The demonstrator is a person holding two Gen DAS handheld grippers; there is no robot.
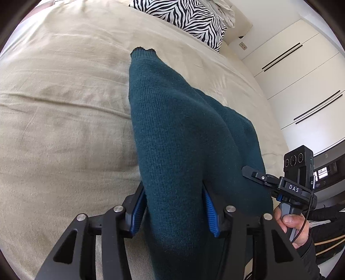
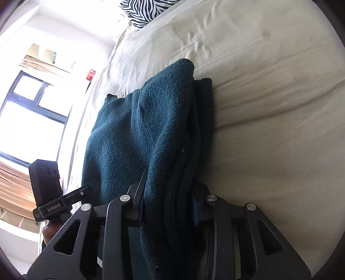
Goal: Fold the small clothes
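A dark teal knit garment (image 1: pixel 172 129) lies folded lengthwise on the beige bed sheet (image 1: pixel 64 107), its ribbed end farthest from me. My left gripper (image 1: pixel 174 206) straddles the near end. The blue faces of its pads (image 1: pixel 138 206) show on both sides of the cloth, so it stands open with the knit loose between the jaws. In the right wrist view the same garment (image 2: pixel 140 133) is a thick stack of layers. My right gripper (image 2: pixel 168 211) is shut on the near end, and the bundle fills the gap and hides most of the pads. The two grippers sit side by side on the same edge.
A zebra-striped pillow (image 1: pixel 189 19) lies at the head of the bed. White wardrobe doors (image 1: pixel 301 75) stand past the bed's right side, and a bright window (image 2: pixel 28 112) past its left. A hand (image 1: pixel 295 226) holds the right gripper's handle. Wrinkled sheet (image 2: pixel 269 107) spreads around the garment.
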